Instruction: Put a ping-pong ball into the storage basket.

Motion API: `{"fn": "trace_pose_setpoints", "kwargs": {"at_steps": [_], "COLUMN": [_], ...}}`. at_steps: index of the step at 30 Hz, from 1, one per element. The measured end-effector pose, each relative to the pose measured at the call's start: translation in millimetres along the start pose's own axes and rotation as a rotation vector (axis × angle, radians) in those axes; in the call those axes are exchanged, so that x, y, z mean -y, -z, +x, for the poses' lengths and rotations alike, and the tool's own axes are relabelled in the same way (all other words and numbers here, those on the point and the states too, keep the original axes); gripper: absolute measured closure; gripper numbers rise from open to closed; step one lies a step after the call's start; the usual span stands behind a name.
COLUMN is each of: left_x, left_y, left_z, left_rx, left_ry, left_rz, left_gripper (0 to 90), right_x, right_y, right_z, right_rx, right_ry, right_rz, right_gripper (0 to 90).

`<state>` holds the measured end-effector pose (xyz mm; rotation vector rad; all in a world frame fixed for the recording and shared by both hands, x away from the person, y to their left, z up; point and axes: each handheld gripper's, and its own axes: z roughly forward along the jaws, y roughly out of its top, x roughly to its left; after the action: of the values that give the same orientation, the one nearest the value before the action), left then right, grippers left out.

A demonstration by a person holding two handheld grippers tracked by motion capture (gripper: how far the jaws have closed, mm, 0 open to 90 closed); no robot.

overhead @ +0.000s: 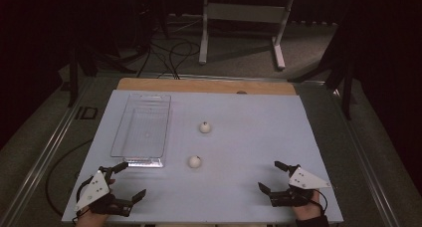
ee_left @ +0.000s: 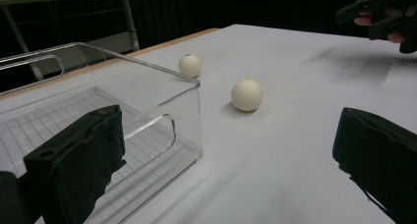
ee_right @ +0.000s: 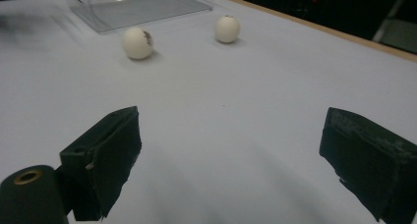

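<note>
Two white balls lie on the white table top: the near ball (overhead: 194, 162) (ee_left: 247, 95) (ee_right: 137, 42) and the far ball (overhead: 205, 127) (ee_left: 190, 65) (ee_right: 227, 28). A clear plastic tray (overhead: 142, 129) (ee_left: 98, 116) (ee_right: 142, 8) sits empty at the left. My left gripper (overhead: 131, 180) (ee_left: 231, 155) is open near the front left, just below the tray's near end. My right gripper (overhead: 272, 176) (ee_right: 231, 160) is open at the front right, with nothing between its jaws. The right gripper (ee_left: 378, 15) shows far off in the left gripper view.
The white table top (overhead: 239, 152) ends in a wooden strip (overhead: 206, 86) at the far edge. Beyond it stand a white metal frame (overhead: 244, 18) and cables (overhead: 169, 53) on the floor. Dark stands flank both sides.
</note>
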<state>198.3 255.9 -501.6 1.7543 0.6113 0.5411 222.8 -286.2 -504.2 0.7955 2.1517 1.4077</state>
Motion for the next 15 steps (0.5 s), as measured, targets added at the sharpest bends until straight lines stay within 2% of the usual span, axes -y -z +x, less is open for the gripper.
{"fn": "trace_pose_setpoints", "kwargs": {"at_steps": [4, 8, 15], "left_x": [-0.2, -0.8, -2.6], "left_y": [0.4, 0.7, 2.1], "left_z": [0.0, -0.1, 0.9], "left_rx": [0.003, 0.003, -0.005], "left_ry": [0.001, 0.003, 0.011], "left_rz": [-0.001, -0.003, -0.002], "left_gripper": [0.2, 0.2, 0.2], "right_x": [0.0, -0.7, -2.1], "right_y": [-0.1, 0.2, 1.8], "right_z": [0.6, 1.3, 1.6], "right_rx": [0.014, 0.01, 0.029], "right_ry": [0.013, 0.004, 0.012], "right_rz": [-0.002, -0.01, -0.009], "right_gripper": [8.4, 8.4, 8.4]}}
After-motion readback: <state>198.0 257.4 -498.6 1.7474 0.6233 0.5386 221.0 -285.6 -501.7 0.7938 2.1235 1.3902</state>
